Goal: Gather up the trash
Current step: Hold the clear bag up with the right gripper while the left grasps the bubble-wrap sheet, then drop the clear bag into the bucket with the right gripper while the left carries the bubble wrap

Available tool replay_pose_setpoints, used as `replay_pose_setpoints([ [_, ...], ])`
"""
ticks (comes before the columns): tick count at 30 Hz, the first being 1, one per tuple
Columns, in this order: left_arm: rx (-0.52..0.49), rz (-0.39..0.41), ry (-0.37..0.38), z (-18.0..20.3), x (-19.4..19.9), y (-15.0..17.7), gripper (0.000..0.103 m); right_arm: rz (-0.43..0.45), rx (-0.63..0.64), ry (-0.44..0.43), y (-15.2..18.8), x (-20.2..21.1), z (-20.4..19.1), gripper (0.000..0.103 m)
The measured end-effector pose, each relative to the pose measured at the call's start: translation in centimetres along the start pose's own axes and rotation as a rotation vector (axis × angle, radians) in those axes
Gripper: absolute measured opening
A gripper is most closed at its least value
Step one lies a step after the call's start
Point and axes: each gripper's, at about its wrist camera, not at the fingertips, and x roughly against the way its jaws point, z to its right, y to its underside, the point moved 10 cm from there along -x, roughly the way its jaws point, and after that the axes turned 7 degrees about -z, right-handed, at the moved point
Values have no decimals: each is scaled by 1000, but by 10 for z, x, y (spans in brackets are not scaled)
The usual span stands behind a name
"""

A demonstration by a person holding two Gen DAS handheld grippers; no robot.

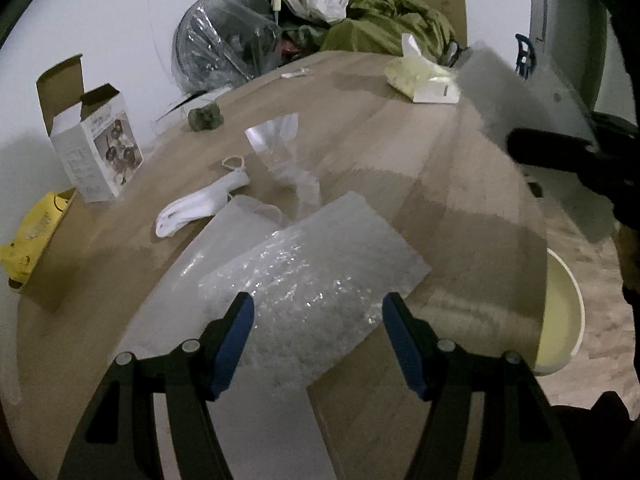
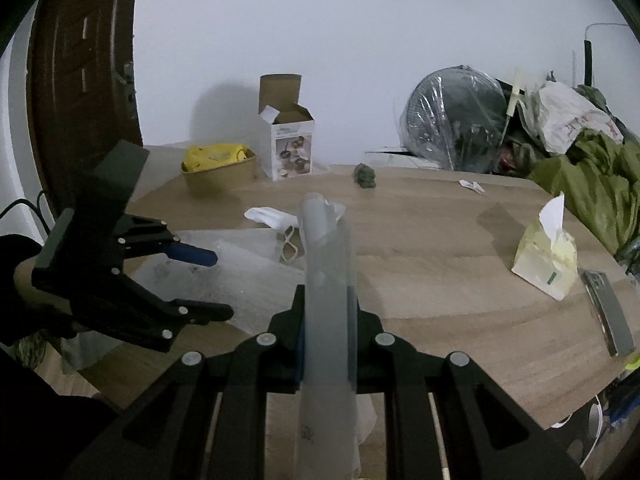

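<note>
From the left wrist: our left gripper (image 1: 318, 340) stands released, the bubble wrap sheet (image 1: 312, 276) directly ahead on the table (image 1: 440, 184), long axis running diagonally.
From the right wrist: our right gripper (image 2: 326, 332) is clenched on a translucent plastic strip (image 2: 328, 300).

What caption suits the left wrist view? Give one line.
Open left gripper hovers over bubble wrap on a cluttered wooden table.

wooden table (image 1: 400, 152): bubble wrap (image 1: 312, 280), white sock (image 1: 196, 208), tissue pack (image 1: 424, 76), open white box (image 1: 100, 148).
</note>
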Motion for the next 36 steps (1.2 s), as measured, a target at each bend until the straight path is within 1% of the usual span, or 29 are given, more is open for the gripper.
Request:
replay_pose_setpoints([
  [8,-5,-35,-1,1,-13,3,66,-3,-20,8,8,3,7,14],
  [10,-11,-46,1,3,-16,5,61,-3,-26,12,9,3,9,14],
  [11,-13,-47,4,4,-18,6,59,-4,-30,13,11,4,10,14],
  [15,-17,-33,2,6,-18,5,57,-9,-41,14,16,4,12,14],
  [21,-12,-10,33,11,-18,6,45,-10,-53,16,23,7,13,14],
  [23,-18,-5,39,14,-17,6,35,-9,-54,17,24,9,13,14],
  [24,-27,-2,40,16,-16,6,32,-9,-55,18,25,10,13,14],
  [26,-40,0,35,19,-16,5,21,-5,-57,20,25,12,13,15],
  [28,-45,-1,30,21,-15,5,16,-2,-58,23,25,14,13,14],
  [32,-34,8,39,23,-10,5,12,7,-60,32,27,21,14,14],
  [36,-31,36,36,27,2,2,11,11,-66,44,29,27,18,14],
])
